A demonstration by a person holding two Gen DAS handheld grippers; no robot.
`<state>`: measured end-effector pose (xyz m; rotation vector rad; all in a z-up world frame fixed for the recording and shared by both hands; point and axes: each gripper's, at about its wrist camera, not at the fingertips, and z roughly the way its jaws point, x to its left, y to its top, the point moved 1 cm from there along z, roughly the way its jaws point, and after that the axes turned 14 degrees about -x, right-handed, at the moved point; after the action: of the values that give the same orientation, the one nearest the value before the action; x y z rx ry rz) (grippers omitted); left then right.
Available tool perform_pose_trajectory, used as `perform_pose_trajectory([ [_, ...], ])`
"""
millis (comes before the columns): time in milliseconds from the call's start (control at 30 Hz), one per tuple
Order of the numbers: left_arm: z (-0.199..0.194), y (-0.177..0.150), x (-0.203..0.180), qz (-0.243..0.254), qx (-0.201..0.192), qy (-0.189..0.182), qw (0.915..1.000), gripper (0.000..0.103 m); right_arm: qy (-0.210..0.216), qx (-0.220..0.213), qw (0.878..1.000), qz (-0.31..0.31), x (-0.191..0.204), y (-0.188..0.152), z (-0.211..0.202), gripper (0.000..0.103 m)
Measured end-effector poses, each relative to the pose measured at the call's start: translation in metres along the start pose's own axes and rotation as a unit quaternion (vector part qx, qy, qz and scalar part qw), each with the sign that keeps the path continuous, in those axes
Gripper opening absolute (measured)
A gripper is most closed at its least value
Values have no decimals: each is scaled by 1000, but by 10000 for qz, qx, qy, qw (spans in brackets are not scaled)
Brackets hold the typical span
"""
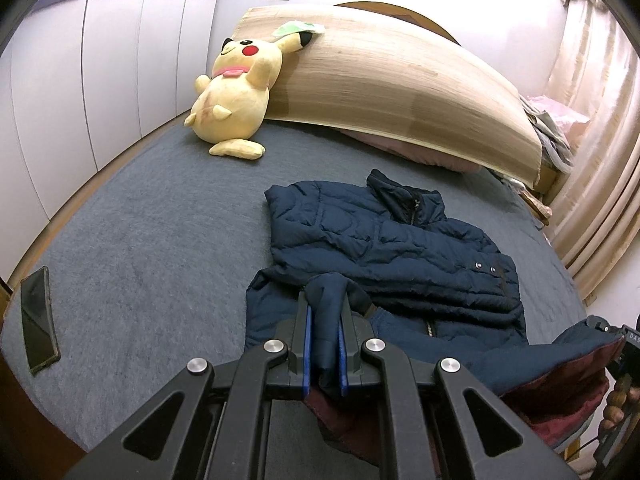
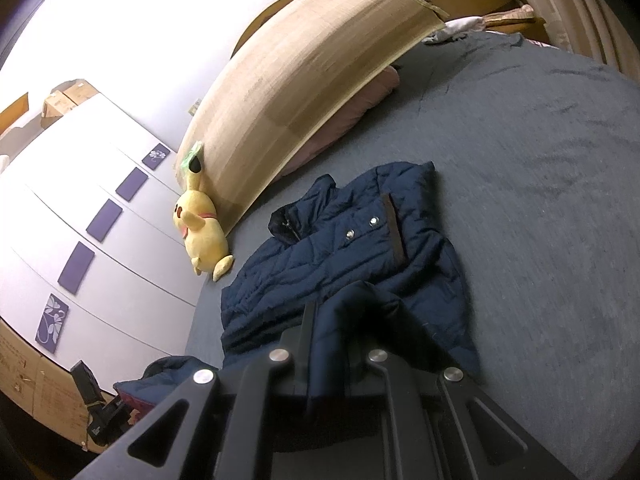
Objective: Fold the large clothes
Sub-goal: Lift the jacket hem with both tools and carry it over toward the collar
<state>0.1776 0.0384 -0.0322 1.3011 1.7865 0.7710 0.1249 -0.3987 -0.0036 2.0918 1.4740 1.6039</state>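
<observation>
The navy puffer jacket (image 1: 384,248) lies spread on the grey bed (image 1: 140,248), collar toward the headboard end, its hem lifted at the near edge so the dark red lining (image 1: 560,396) shows. The left tool (image 1: 326,312) is closed on a bunched fold of the jacket's hem; the blue pads (image 1: 307,344) press the fabric from both sides, and the cloth rises up between the two fingers. The rest of the jacket stretches ahead of this tool and off to its right.

The right tool (image 2: 326,320) is likewise clamped on a fold of the jacket (image 2: 340,248), dark fabric filling the gap between its fingers, with the snap buttons and collar lying just ahead of it.

Far ahead of the left tool, a yellow plush toy (image 1: 236,96) leans against a tan mat (image 1: 380,80) propped at the head of the bed. A black phone (image 1: 38,320) lies on the bed well off to that tool's left. White wardrobe doors (image 1: 100,80) stand beyond it.
</observation>
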Motion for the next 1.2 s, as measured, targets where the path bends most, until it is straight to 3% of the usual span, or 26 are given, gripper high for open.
perform_pose_trajectory([
  [433, 22, 8, 1, -28, 80, 57, 9999, 11, 4, -78, 9998, -162, 23, 21, 30, 10],
  [900, 45, 14, -6, 57, 146, 50, 9999, 11, -75, -54, 9998, -155, 22, 28, 50, 10],
  [1200, 40, 30, -13, 160, -87, 53, 9998, 11, 10, -269, 9995, -166, 29, 40, 42, 10],
])
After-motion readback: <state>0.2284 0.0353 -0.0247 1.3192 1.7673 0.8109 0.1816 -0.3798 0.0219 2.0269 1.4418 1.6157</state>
